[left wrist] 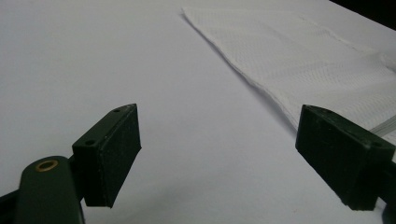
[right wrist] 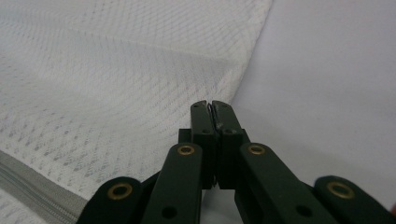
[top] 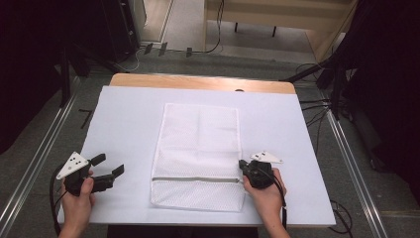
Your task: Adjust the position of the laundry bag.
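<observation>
A white mesh laundry bag (top: 198,144) lies flat in the middle of the white table cover (top: 124,124), with a grey zipper (top: 198,179) running across it near its front end. My right gripper (top: 242,164) is shut, its tips low over the bag's right edge just above the zipper's right end. In the right gripper view the jaws (right wrist: 214,107) are pressed together over the mesh (right wrist: 116,70), the zipper (right wrist: 32,184) passes at lower left, and I cannot tell whether anything is pinched. My left gripper (top: 109,166) stands open on the bare cover left of the bag (left wrist: 303,56), nothing between its fingers (left wrist: 112,154).
The cover sits on a wooden table whose far edge (top: 198,82) shows beyond it. Dark stands and cables (top: 322,106) lie on the floor to the right, and a metal rail (top: 34,158) runs along the left side.
</observation>
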A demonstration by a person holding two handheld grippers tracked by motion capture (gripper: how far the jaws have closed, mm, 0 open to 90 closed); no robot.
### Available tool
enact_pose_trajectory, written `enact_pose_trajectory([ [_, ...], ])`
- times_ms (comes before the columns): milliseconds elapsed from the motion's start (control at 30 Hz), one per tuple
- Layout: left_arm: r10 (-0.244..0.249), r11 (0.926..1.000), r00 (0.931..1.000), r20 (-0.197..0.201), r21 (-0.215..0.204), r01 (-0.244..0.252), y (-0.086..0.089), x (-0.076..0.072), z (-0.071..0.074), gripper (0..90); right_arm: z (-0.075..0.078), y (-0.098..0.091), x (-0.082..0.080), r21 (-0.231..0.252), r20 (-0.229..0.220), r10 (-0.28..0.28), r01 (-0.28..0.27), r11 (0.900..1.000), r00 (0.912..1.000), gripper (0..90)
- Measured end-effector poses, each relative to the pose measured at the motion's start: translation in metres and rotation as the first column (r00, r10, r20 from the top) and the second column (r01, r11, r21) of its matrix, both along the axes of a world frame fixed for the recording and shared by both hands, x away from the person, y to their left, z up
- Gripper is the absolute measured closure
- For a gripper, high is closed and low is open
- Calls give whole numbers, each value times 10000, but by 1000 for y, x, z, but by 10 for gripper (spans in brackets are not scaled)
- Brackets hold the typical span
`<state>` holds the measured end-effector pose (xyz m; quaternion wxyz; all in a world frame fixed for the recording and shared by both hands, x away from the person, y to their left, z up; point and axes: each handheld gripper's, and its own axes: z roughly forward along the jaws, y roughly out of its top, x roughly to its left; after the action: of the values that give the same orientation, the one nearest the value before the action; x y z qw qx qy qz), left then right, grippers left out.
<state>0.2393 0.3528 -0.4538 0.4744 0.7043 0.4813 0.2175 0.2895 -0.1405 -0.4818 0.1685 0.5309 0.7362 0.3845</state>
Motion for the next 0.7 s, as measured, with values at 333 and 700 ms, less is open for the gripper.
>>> enact_pose_trajectory([
  [333, 25, 10000, 10000, 39, 0, -25, 0, 0, 0, 137, 11, -34, -19, 865, 385, -34, 1, 9962, 9993, 527],
  [700, -340, 9994, 9994, 25, -51, 340, -8, -4, 2, 137, 19, -42, -74, 762, 299, 52, -74, 9971, 9995, 459],
])
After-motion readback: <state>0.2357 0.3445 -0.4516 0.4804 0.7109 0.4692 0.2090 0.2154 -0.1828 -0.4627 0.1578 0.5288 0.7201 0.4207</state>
